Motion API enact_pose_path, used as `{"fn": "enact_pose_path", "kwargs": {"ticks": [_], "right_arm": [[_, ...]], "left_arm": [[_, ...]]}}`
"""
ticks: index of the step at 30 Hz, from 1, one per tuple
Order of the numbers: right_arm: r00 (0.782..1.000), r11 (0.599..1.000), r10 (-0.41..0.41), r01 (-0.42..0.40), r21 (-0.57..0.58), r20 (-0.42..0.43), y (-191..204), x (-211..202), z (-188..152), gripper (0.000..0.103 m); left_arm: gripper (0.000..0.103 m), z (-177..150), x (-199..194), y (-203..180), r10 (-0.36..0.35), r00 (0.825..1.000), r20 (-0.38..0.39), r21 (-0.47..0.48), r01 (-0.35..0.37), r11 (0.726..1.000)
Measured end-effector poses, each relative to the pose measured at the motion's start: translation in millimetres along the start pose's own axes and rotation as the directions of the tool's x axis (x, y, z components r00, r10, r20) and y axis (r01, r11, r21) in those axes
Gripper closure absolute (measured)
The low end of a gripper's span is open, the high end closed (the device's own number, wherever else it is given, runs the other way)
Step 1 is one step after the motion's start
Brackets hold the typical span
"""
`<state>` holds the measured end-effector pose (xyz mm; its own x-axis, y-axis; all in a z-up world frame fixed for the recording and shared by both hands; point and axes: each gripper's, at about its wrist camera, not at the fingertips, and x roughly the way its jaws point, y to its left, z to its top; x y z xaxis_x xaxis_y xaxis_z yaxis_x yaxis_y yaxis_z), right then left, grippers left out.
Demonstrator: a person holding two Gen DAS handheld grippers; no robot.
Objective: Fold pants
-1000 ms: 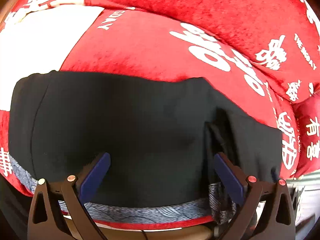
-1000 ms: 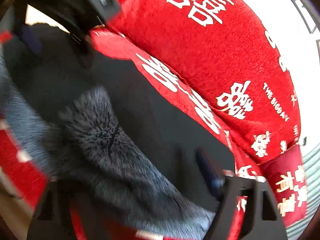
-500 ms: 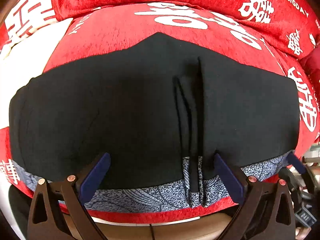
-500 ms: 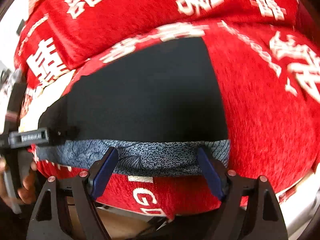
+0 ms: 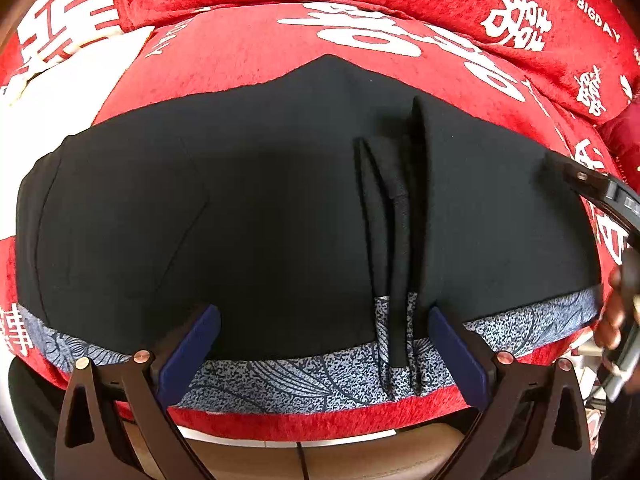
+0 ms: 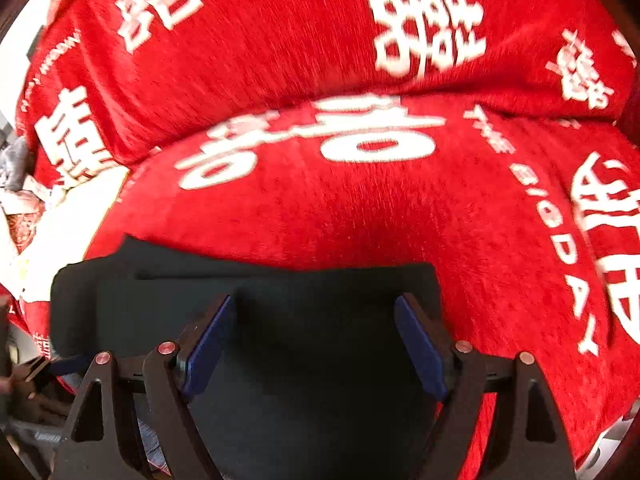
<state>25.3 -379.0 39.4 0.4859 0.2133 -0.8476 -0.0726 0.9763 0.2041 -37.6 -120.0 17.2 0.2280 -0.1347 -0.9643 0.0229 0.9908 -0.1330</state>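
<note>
Black pants (image 5: 240,220) lie spread flat on a red blanket (image 5: 248,64), their blue-grey patterned waistband (image 5: 300,376) along the near edge. A raised crease (image 5: 400,220) runs up from the waistband. My left gripper (image 5: 323,316) hovers open over the waistband, nothing between its pads. The right gripper (image 6: 315,304) hangs over the black cloth (image 6: 320,364) near its far right corner. Its jaws are opening, wide apart, and they grip nothing. Its body shows in the left wrist view at the right edge (image 5: 600,192), held by a hand (image 5: 612,320).
The red blanket (image 6: 360,208) with white characters covers the seat and the cushion behind (image 6: 320,32). A white patch of the blanket (image 5: 60,92) lies at the left. Below the waistband a wooden edge (image 5: 300,456) marks the front.
The right gripper has rolled and swung from the waistband to over the pants' far right part. The left view shifted early to show the whole waistband and the crease, then held still.
</note>
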Motion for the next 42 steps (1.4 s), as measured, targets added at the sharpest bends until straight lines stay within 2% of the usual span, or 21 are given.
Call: {"fn": "enact_pose_path", "kwargs": {"ticks": [3,7,10,12,14,17,19,20,21,22,25,27,30,32,33,34,36,37,39,40,42], "right_arm": [[0.999,0.999,-0.030,0.029,-0.033,-0.013,6.8,-5.5,0.1,0.014],[0.996,1.000,-0.004,0.002,0.030,0.086,10.6,-52.0,-23.9,0.013],[0.999,1.000,-0.017,0.017,0.002,0.032,22.4,-47.6,-62.3,0.014],[0.997,0.995,-0.077,0.077,-0.060,-0.005,33.0,-33.6,-91.8,0.014],[0.988,0.984,-0.146,0.149,-0.097,0.041,48.0,-40.3,-104.2,0.014],[0.991,0.993,-0.111,0.114,-0.041,0.078,63.1,-53.5,-108.2,0.013],[0.983,0.981,-0.172,0.177,-0.084,0.062,74.0,-42.9,-109.7,0.011],[0.970,0.960,-0.243,0.242,-0.141,0.009,80.7,-25.3,-112.2,0.011],[0.963,0.950,-0.270,0.267,-0.163,0.000,84.5,-18.7,-113.0,0.010],[0.960,0.947,-0.279,0.278,-0.162,0.015,87.6,-20.1,-111.5,0.009],[0.973,0.964,-0.223,0.229,-0.133,0.059,99.6,-36.6,-96.6,0.009],[0.975,0.964,-0.200,0.214,-0.160,0.100,113.9,-40.7,-83.5,0.009],[0.980,0.959,-0.185,0.196,-0.205,0.072,133.1,-16.3,-64.0,0.009],[0.989,0.967,-0.149,0.144,-0.208,-0.007,144.3,15.4,-55.1,0.009],[0.985,0.967,-0.170,0.159,-0.201,-0.038,146.1,26.9,-54.5,0.008],[0.979,0.964,-0.200,0.192,-0.183,-0.027,146.8,32.1,-51.0,0.004],[0.978,0.970,-0.209,0.205,-0.134,-0.015,147.5,24.3,-44.9,0.004],[0.982,0.977,-0.187,0.186,-0.106,0.001,148.6,18.3,-44.1,0.004],[0.990,0.989,-0.134,0.137,-0.056,0.051,150.6,8.1,-47.8,0.004],[0.990,0.990,-0.130,0.133,-0.047,0.054,152.8,10.7,-51.2,0.003],[0.988,0.986,-0.149,0.146,-0.085,-0.031,161.4,34.5,-59.5,0.003]], "left_arm": [[0.000,0.6,1.9,-0.7,0.000,1.000,-0.001,0.003,0.000,1.000],[0.000,0.9,3.0,1.6,-0.009,1.000,0.004,0.010,0.009,1.000],[0.000,0.6,3.1,1.9,-0.006,1.000,0.012,0.018,0.006,1.000],[0.000,0.7,1.3,3.1,-0.018,1.000,0.008,0.022,0.018,1.000],[0.000,0.4,-6.6,8.9,-0.036,0.999,0.022,0.009,0.035,0.999],[0.000,-4.0,-23.4,19.0,0.018,0.995,0.102,0.006,-0.018,1.000],[0.000,-6.7,-18.0,23.2,0.034,0.996,0.081,0.020,-0.035,0.999],[0.000,-7.8,-11.0,24.4,0.048,0.997,0.053,0.025,-0.049,0.998],[0.000,-9.1,-3.8,25.3,0.069,0.997,0.024,0.035,-0.069,0.997],[0.000,-11.4,-4.9,25.2,0.084,0.996,0.038,0.061,-0.086,0.994],[0.000,-16.3,-23.5,37.1,0.051,0.995,0.084,0.025,-0.053,0.998],[0.000,-18.2,-31.0,49.2,0.053,0.992,0.112,-0.001,-0.054,0.999],[0.000,-18.3,-27.1,71.6,0.112,0.989,0.098,-0.041,-0.109,0.993],[0.000,-19.3,-17.9,90.1,0.111,0.992,0.055,-0.084,-0.106,0.991],[0.000,-19.2,-15.9,97.0,0.107,0.993,0.043,-0.096,-0.103,0.990],[0.000,-22.2,-19.2,105.6,0.101,0.994,0.046,-0.109,-0.095,0.989],[0.000,-28.5,-33.5,120.1,0.074,0.993,0.093,-0.144,-0.060,0.988],[0.000,-32.0,-43.7,130.7,0.066,0.989,0.133,-0.166,-0.044,0.985],[0.000,-33.7,-49.5,145.4,0.087,0.983,0.160,-0.198,-0.055,0.979],[0.000,-33.9,-43.5,153.5,0.098,0.984,0.147,-0.214,-0.065,0.975],[0.000,-32.3,-21.4,163.4,0.103,0.992,0.067,-0.215,-0.086,0.973]]}}
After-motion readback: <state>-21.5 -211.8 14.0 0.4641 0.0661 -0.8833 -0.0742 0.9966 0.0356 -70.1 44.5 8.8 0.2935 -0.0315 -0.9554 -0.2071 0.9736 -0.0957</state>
